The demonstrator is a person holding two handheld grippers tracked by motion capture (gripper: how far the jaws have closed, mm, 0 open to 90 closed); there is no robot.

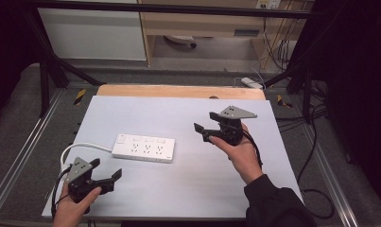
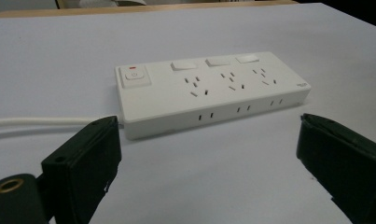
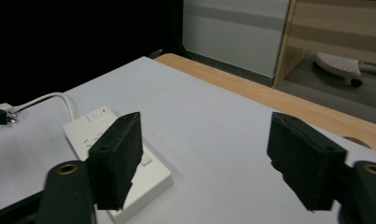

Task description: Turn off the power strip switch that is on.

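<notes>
White power strip [image 1: 143,147] flat on the table [image 1: 188,189], long axis side to side, cord [image 1: 77,148] leaving its left end; left gripper [image 1: 105,173] nearer, just before that end, jaws apart; right gripper [image 1: 203,133] beyond its right end, likewise empty and spread.

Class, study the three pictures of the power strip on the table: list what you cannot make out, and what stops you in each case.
- Power strip: near end in the right gripper view, hidden behind a finger.
- White cable: where it runs; it passes behind the left gripper in the high view and leaves the frame edge in the left gripper view.
- Small logo on the strip: too small to read.
</notes>
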